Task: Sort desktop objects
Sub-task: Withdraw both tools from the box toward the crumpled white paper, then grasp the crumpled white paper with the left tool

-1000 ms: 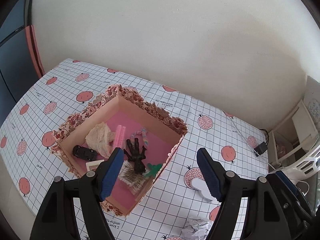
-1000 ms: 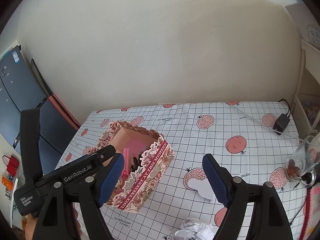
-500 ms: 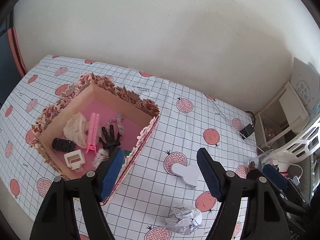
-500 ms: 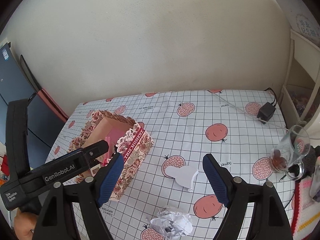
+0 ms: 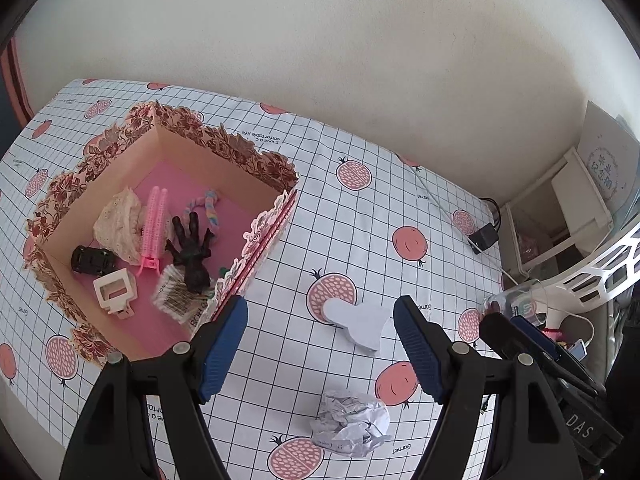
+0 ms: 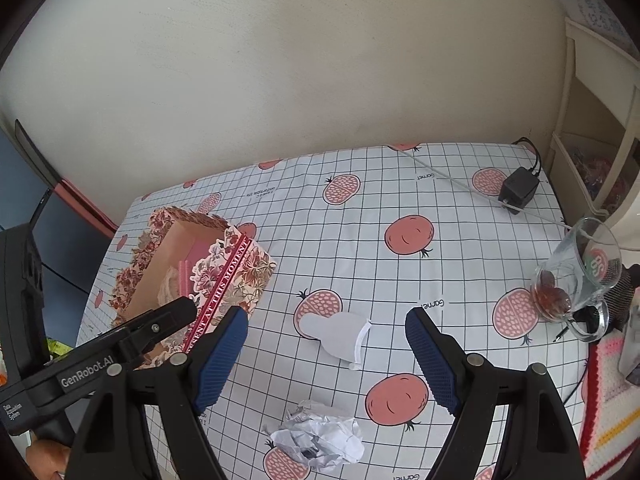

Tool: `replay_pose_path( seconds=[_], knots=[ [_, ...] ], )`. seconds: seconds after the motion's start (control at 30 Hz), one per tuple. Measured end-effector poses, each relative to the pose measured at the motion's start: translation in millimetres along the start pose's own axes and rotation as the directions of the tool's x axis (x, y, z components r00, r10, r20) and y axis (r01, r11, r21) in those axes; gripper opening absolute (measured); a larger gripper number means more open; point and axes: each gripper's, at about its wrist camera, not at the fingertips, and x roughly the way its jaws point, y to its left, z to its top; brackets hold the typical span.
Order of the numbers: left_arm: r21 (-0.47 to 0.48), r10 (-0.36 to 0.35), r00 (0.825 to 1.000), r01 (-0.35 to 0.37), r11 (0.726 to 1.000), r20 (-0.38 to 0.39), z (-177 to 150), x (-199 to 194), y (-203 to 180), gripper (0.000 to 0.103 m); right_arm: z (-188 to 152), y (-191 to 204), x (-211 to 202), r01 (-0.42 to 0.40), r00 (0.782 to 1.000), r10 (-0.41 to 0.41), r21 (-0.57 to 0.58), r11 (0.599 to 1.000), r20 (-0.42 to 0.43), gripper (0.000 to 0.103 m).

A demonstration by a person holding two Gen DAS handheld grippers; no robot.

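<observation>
- Right now your left gripper (image 5: 320, 344) tilts steeply down over the tablecloth (image 5: 420, 200), jaws spread wide with nothing between them.
- Your right gripper (image 6: 326, 354) matches that pose, also agape and empty.
- Between both sets of fingers lies a white bottle-shaped cutout (image 5: 358, 318); a crumpled paper ball (image 5: 350, 422) sits nearer you.
- To the left stands the floral box (image 5: 256, 160), holding a black toy hand (image 5: 192, 248) and pink hair clip (image 5: 154, 224).

Glass mug (image 6: 576, 280) (tilted); black adapter (image 6: 519, 190)
</observation>
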Motion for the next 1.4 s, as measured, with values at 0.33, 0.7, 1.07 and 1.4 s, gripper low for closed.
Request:
replay_pose_path(
  seconds=[0.33, 0.7, 1.07, 1.4],
  knots=[
    [0.088, 0.019, 0.995, -0.011, 0.996, -0.097, -21.9, 30.1, -18.7, 0.076, -12.0, -21.9, 32.4, 0.124, 0.987, -0.124, -0.015, 0.992, -0.098, 0.084],
    [0.159, -0.008, 0.953, 0.059, 0.985, -0.304, -60.6, 84.9, -38.8, 0.076, -39.2, -65.3, 50.4, 0.216, 0.959, -0.21, 0.011, 0.976, -0.189, 0.084],
    [0.198, 0.026, 0.922, 0.056, 0.979, -0.387, -92.4, 102.4, -44.3, 0.079, -60.1, -89.7, 58.7, 0.222, 0.948, -0.189, 0.109, 0.969, -0.256, 0.084],
    [0.29, 0.111, 0.899, 0.019, 0.957, -0.425, -117.2, 120.1, -56.2, 0.079, -70.9, -98.5, 68.4, 0.247, 0.933, -0.205, 0.113, 0.962, -0.296, 0.084]
  ],
)
